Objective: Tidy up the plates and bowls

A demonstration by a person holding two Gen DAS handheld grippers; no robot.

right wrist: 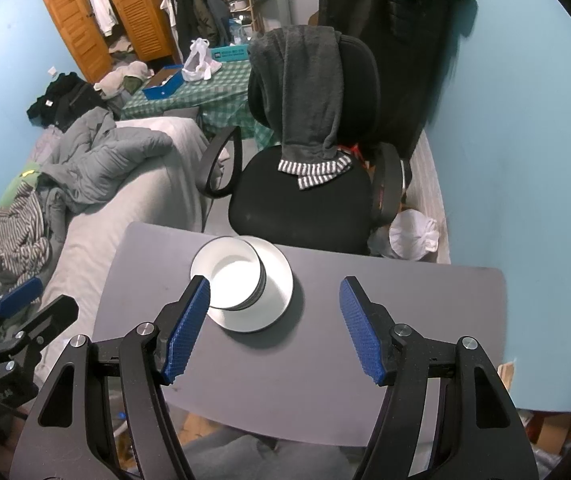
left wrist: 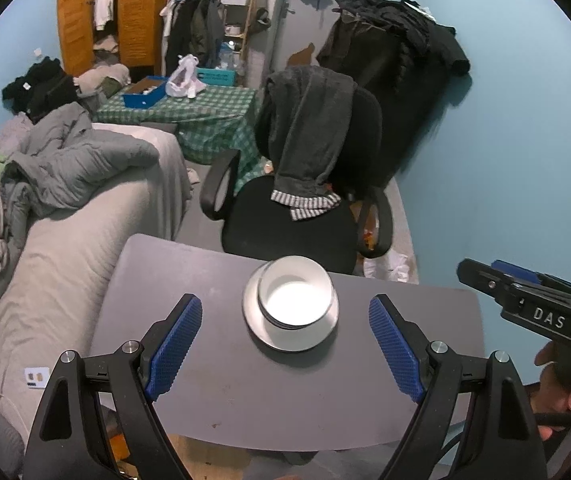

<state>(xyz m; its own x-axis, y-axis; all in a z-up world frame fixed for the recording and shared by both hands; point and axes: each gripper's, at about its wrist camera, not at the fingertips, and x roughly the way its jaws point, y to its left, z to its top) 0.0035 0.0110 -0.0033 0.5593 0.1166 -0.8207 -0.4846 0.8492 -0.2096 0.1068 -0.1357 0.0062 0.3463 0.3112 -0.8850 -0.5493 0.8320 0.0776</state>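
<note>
Bowl (left wrist: 296, 295) nested off-centre on plate (left wrist: 290, 338) at desk (left wrist: 213, 380) 12 o'clock edge, both grippers (left wrist: 285, 344) (right wrist: 275, 326) spread empty; prob rigid, slick, breakable, so pinch rim at 6 o'clock.

surface: grey table (left wrist: 189, 392) | on it: plate (left wrist: 273, 338), bowl (left wrist: 295, 294) stacked

Legible text: white capitals "DAS" on the black body of the right tool (left wrist: 485, 276), seen at the right edge of the left wrist view. The teal box (right wrist: 227, 53) on the checked cloth in the background carries a line of white print, too small to read. The small white card (left wrist: 36, 377) on the bed shows marks only, not readable.
</note>
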